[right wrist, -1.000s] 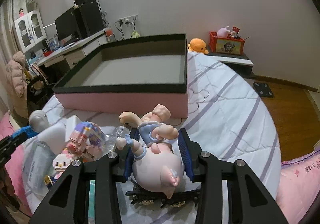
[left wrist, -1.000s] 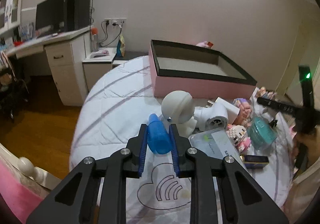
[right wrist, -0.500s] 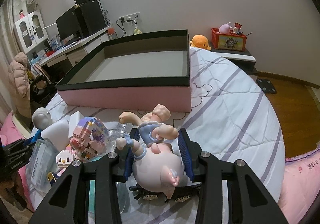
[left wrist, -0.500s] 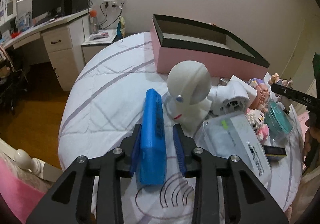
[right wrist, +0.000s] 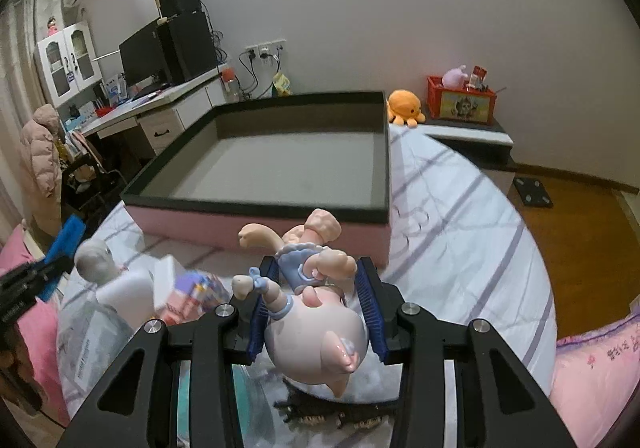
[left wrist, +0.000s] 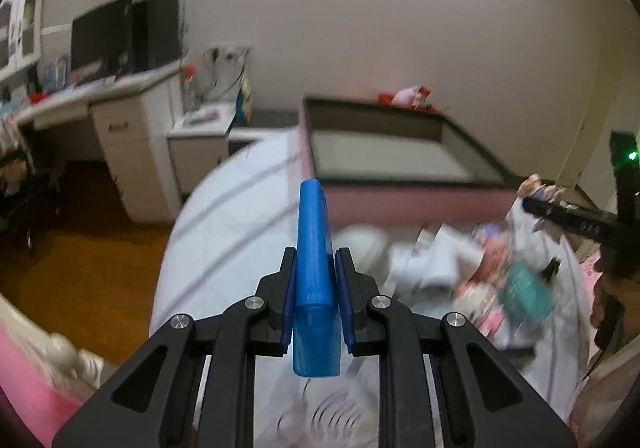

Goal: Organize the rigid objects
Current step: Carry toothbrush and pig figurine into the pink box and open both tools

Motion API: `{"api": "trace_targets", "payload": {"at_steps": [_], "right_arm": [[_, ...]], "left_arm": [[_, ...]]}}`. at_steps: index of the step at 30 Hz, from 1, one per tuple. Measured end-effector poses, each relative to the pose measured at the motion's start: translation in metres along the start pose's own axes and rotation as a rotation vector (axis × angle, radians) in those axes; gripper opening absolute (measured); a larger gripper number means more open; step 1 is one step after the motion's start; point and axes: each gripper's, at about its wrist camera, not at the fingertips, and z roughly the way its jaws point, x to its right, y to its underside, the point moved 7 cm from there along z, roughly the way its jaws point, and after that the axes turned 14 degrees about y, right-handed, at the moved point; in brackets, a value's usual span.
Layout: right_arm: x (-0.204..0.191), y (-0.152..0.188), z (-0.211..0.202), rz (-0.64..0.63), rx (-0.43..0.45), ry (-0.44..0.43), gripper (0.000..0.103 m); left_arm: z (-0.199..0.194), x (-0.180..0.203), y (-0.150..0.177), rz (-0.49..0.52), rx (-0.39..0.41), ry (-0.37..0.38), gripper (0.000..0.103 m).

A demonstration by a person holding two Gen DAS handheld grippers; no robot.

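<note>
Left wrist: left gripper [left wrist: 315, 298] clamps blue case [left wrist: 313, 280]; bkgd blurry, prob. toys.

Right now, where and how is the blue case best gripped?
Across its two flat faces at the near end, from behind along its length: the blue case is slim and long, and the left gripper holds it so, jaws closed on both faces.

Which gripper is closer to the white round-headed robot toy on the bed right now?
Left. The left gripper, shut on the blue plastic case, sits just beside the white round-headed robot toy. The right gripper, holding the pink pig figurine, is farther off.
</note>
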Motion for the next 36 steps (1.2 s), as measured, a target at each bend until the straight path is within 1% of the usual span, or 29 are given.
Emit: {"api": "trace_targets", "payload": {"at_steps": [3,5,7,9,10,12,13,15,19,20,22,24,28,31,33,35,36], "right_arm": [[-0.003,-0.016,-0.002,0.005,0.02,-0.002,0.041],[-0.005,-0.027,0.0,0.02,0.025,-0.004,0.041],[-0.01,-0.04,0.004,0.024,0.035,0.0,0.041],[-0.014,-0.051,0.012,0.031,0.03,0.0,0.041],[-0.017,-0.057,0.018,0.031,0.029,0.001,0.041],[-0.021,-0.065,0.032,0.029,0.01,0.007,0.041],[-0.023,-0.068,0.039,0.027,-0.002,0.008,0.041],[-0.025,-0.072,0.059,0.017,-0.039,0.013,0.041],[-0.033,-0.07,0.091,0.008,-0.117,0.003,0.042],[-0.036,-0.07,0.095,0.006,-0.125,-0.007,0.042],[-0.042,-0.067,0.106,0.002,-0.158,-0.023,0.042],[-0.048,-0.063,0.115,-0.005,-0.184,-0.029,0.042],[-0.051,-0.061,0.122,-0.01,-0.195,-0.013,0.042],[-0.05,-0.063,0.123,-0.001,-0.194,-0.011,0.042],[-0.05,-0.064,0.125,-0.003,-0.199,-0.001,0.042],[-0.049,-0.063,0.126,0.005,-0.211,-0.002,0.042],[-0.049,-0.064,0.124,0.012,-0.21,-0.008,0.043]], "left_arm": [[0.01,0.02,-0.033,0.065,0.024,0.025,0.018],[0.025,0.036,-0.053,0.097,0.01,0.058,0.019],[0.043,0.05,-0.071,0.115,0.007,0.111,0.019],[0.065,0.06,-0.084,0.113,-0.022,0.153,0.019],[0.078,0.062,-0.089,0.112,-0.038,0.152,0.019],[0.101,0.066,-0.096,0.145,-0.077,0.125,0.019],[0.113,0.067,-0.1,0.143,-0.091,0.141,0.019],[0.135,0.065,-0.101,0.118,-0.139,0.168,0.019],[0.168,0.055,-0.095,0.117,-0.213,0.125,0.019],[0.175,0.052,-0.093,0.1,-0.227,0.13,0.019],[0.185,0.047,-0.087,0.059,-0.264,0.139,0.019],[0.188,0.044,-0.082,0.059,-0.292,0.107,0.019],[0.191,0.043,-0.078,0.061,-0.305,0.078,0.018],[0.191,0.039,-0.08,0.04,-0.298,0.077,0.018],[0.195,0.036,-0.08,0.033,-0.309,0.061,0.018],[0.195,0.034,-0.079,0.026,-0.311,0.047,0.022],[0.193,0.033,-0.08,0.016,-0.308,0.042,0.026]]}}
